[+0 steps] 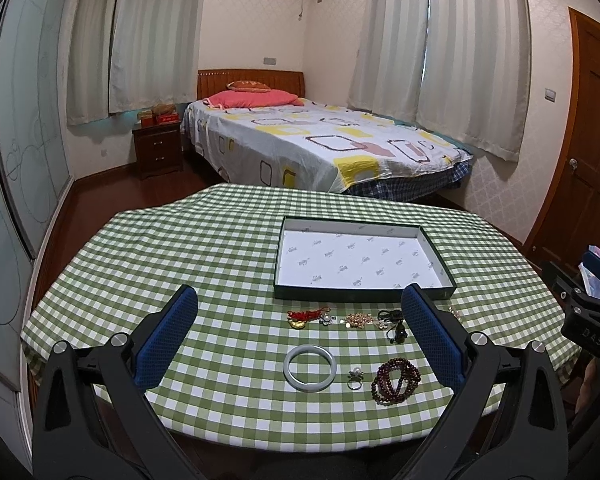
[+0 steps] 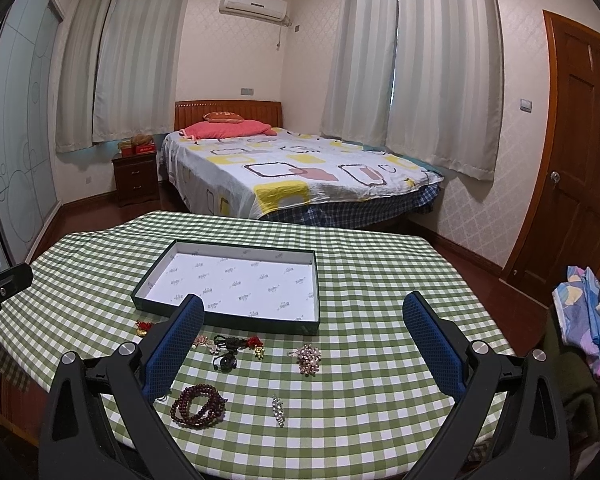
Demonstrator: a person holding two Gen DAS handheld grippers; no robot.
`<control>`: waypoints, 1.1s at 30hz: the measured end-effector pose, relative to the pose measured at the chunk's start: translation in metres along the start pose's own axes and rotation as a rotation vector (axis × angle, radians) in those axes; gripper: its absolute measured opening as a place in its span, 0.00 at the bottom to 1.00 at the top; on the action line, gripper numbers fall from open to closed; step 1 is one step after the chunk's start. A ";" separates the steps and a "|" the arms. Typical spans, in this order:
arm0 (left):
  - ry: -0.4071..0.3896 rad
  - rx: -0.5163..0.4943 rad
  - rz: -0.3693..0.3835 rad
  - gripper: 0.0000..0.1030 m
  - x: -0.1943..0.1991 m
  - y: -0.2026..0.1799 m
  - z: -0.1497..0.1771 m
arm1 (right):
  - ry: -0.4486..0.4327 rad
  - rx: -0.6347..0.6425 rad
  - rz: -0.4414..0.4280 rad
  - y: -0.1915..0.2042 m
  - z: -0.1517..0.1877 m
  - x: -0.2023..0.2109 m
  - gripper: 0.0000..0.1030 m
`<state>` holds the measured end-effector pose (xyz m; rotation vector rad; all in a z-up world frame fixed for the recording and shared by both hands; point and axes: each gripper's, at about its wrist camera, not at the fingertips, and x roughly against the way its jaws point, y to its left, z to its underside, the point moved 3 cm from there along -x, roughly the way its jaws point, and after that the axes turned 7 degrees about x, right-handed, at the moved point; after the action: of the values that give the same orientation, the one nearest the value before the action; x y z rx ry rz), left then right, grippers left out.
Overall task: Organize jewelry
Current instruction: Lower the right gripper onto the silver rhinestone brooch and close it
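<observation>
Both tools gape empty: left tool (image 1: 300, 328) over the white bangle (image 1: 309, 367), right tool (image 2: 303, 330) above the brooch (image 2: 309, 359), tray (image 2: 228, 317) beyond

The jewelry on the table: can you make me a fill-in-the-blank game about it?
1. The box on the table has ____ inside it.
2. The white bangle lies on a green and white ____ cloth.
3. The dark red beads sit ____ the box, not in it.
4. Both the left tongs and the right tongs are ____ and hold nothing.

Missing words: nothing; checked; outside; open
</observation>
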<state>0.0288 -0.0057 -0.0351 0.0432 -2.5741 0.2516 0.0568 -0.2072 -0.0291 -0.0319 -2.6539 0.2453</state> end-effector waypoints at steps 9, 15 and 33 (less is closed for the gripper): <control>0.085 0.006 -0.001 0.96 -0.054 0.014 0.025 | 0.065 -0.031 -0.048 0.003 0.046 -0.049 0.94; 0.154 0.006 -0.014 0.96 -0.099 0.025 0.059 | 0.147 -0.061 -0.079 0.005 0.094 -0.087 0.93; 0.288 -0.012 -0.030 0.95 -0.155 0.029 0.098 | 0.284 -0.027 -0.197 0.027 0.141 -0.129 0.51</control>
<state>0.1065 0.0014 -0.2037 0.0387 -2.2865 0.2141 0.1059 -0.2125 -0.2155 0.1727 -2.3576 0.1291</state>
